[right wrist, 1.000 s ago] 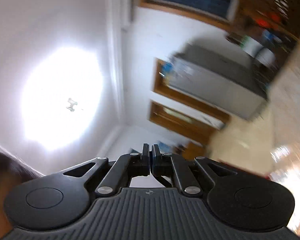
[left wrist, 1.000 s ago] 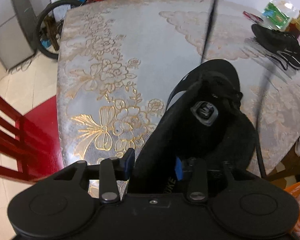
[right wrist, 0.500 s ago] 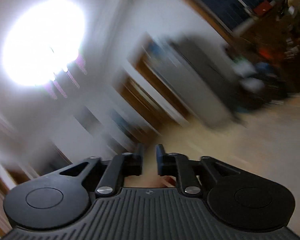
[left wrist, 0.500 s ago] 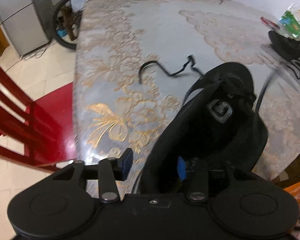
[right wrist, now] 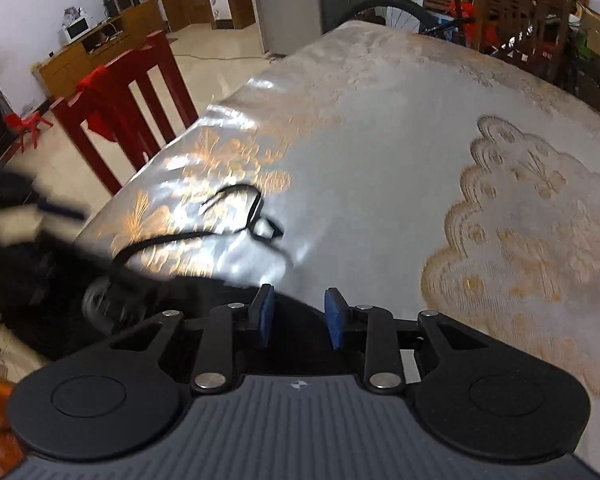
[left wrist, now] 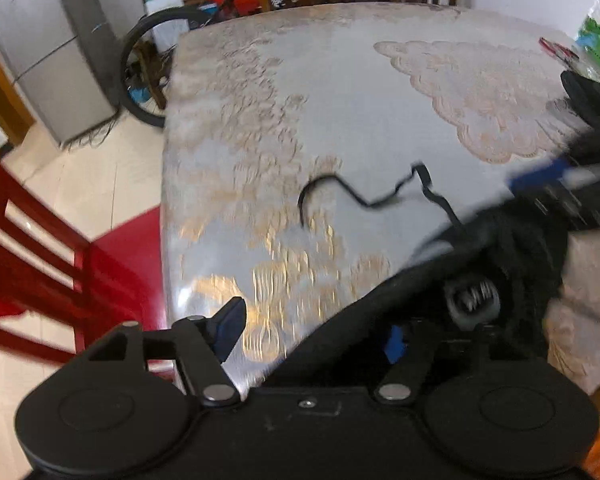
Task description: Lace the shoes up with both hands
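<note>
1. The right gripper (right wrist: 297,316) has swung down from pointing at the ceiling and wall. It now faces the surface (right wrist: 380,152), with its fingers spread apart and nothing between them.
2. One second ago its fingers were pressed together, and half a second ago they had begun to part. My judgement is that it has let go of whatever it held, most likely the lace.
3. The black lace (left wrist: 364,196) lies slack in loose curves on the surface, at about 12 o'clock from the left gripper (left wrist: 314,330). A second ago that patch of cloth was bare, and a dark line ran taut upward.
4. The left gripper is spread wide. The black shoe (left wrist: 440,292) sits at its right finger, with the heel near the camera. Whether the shoe is gripped or only propped, I cannot tell.
5. The lace's far end runs back to the shoe at about 2 o'clock. From the right wrist view, the lace (right wrist: 235,216) sits at about 11 o'clock, just ahead of the open fingers.
6. For the task, a length has been drawn out and dropped, so the free end needs regrasping for the next eyelet. Both views are blurred, and the eyelets cannot be read.
</note>
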Demonstrator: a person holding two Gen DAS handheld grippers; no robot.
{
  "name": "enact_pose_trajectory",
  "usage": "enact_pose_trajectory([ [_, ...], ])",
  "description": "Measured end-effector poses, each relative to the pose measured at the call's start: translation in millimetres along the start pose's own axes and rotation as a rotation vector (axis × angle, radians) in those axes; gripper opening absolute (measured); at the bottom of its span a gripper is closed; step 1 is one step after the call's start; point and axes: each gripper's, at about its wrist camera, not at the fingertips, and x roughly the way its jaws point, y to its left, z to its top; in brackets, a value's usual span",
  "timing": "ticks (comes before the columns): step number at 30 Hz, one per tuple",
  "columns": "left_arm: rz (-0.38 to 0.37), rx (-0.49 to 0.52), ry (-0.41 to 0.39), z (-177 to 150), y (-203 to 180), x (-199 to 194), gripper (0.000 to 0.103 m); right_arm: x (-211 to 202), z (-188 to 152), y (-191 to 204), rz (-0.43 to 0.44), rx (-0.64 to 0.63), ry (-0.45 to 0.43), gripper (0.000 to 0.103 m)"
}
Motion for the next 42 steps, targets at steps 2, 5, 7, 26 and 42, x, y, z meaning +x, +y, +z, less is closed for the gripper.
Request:
enact_pose_trajectory([
  [2,0.018,0.083,-0.021,16.4,-9.0,8.9,0.068,-8.0,-13.1,-4.8,0.001,0.052,0.008,0.030],
  [5,0.045,0.278,-0.064,38.1,-30.8,19.7,0.072,-16.3,-29.7,-3.4,0.022,0.129,0.015,0.031],
  [7,0.054,0.392,-0.085,49.5,-44.3,24.8,0.073,-22.4,-41.9,-1.1,0.029,0.173,0.017,0.031],
  [26,0.003,0.198,-0.056,28.2,-15.8,-58.3,0.072,-19.3,-71.6,36.2,0.363,0.220,0.056,0.053],
  [42,-0.058,-0.182,0.071,-79.4,-17.7,-30.8,0.072,-32.0,-73.3,50.2,0.169,0.225,0.005,0.052],
])
